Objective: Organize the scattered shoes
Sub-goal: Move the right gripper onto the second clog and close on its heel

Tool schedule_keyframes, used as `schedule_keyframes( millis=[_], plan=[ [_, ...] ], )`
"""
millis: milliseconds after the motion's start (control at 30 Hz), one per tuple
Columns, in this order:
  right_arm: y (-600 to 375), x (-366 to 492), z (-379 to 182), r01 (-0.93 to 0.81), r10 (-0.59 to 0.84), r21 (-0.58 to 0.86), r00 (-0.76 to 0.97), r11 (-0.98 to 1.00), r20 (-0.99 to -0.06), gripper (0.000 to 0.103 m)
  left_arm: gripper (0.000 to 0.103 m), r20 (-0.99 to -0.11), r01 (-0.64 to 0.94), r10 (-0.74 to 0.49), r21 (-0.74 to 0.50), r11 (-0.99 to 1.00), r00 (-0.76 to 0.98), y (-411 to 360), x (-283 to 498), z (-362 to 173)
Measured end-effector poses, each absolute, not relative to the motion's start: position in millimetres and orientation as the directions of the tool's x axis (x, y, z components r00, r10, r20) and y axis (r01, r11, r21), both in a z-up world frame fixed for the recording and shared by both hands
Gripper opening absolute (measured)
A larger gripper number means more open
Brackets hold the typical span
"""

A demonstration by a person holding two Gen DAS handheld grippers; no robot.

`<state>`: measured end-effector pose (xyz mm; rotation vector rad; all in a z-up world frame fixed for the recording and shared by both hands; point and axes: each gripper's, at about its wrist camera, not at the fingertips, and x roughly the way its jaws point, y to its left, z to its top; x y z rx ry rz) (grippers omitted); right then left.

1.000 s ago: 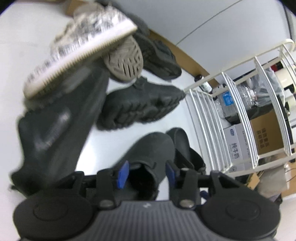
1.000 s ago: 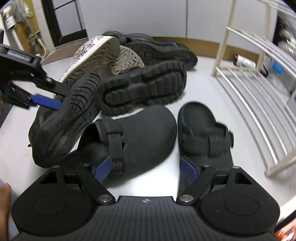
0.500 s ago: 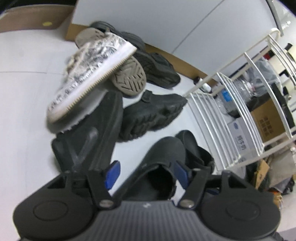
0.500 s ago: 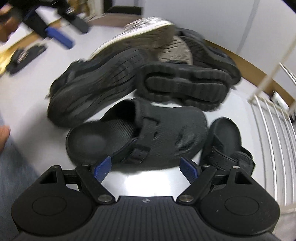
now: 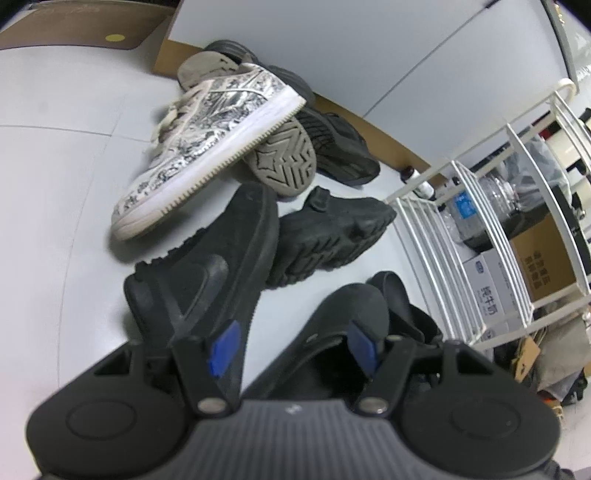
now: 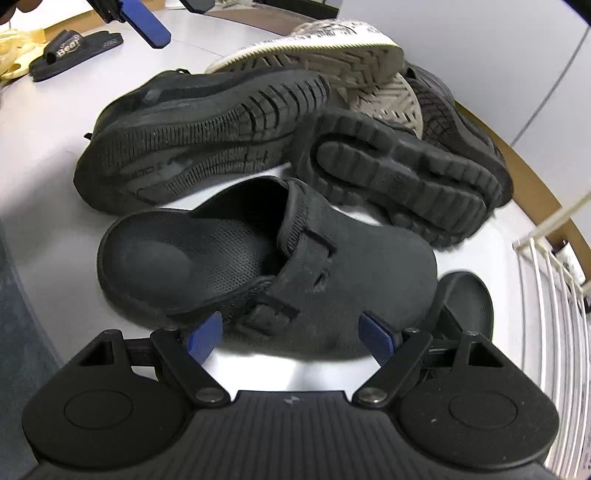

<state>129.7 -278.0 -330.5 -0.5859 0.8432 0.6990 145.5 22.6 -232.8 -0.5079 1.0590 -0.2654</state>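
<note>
A pile of shoes lies on the white floor. My left gripper (image 5: 293, 347) is open and hovers above a black clog (image 5: 347, 317), beside a black sneaker (image 5: 207, 277) lying on its side. A patterned white sneaker (image 5: 218, 136) leans on the heap behind. My right gripper (image 6: 290, 336) is open, low and close in front of the same black clog (image 6: 295, 266), not touching it. The matching second clog (image 6: 465, 299) lies to its right. Behind are the black sneaker's sole (image 6: 199, 129) and a chunky black shoe (image 6: 406, 173) on its side.
A white wire rack (image 5: 480, 221) stands to the right, with boxes and bottles behind it; its rails (image 6: 554, 295) run close to the second clog. A black slide sandal (image 6: 70, 51) lies far left. One blue finger (image 6: 147, 20) of the left gripper shows at the top left.
The left gripper opened wider and drew back and up from the pile. The right gripper swung round and came closer to the black clog, which now lies across its front.
</note>
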Motion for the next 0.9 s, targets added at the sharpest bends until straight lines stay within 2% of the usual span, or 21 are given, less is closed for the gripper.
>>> schedule_keyframes(
  millis=[167, 400, 533, 700, 900],
  plan=[
    [-251, 119, -337, -0.803, 0.348, -0.202, 0.45, 0.561, -0.823, 0.086, 0.07, -0.77, -0.059, -0.426, -0.511, 0.858, 0.474, 30, 145, -237],
    [-240, 128, -338, -0.769, 0.381, -0.155, 0.468, 0.62, -0.797, 0.085, 0.071, -0.772, -0.073, -0.418, -0.509, 0.857, 0.478, 36, 145, -240],
    [-222, 129, -344, -0.723, 0.335, -0.215, 0.534, 0.656, -0.776, 0.074, 0.071, -0.771, -0.074, -0.417, -0.509, 0.857, 0.481, 37, 145, -239],
    [-211, 124, -345, -0.701, 0.323, -0.216, 0.55, 0.68, -0.77, 0.074, 0.071, -0.773, -0.081, -0.416, -0.511, 0.856, 0.479, 39, 146, -241],
    [-209, 123, -347, -0.745, 0.332, -0.26, 0.543, 0.615, -0.771, 0.08, 0.071, -0.772, -0.088, -0.414, -0.513, 0.854, 0.482, 42, 145, -240]
  ],
)
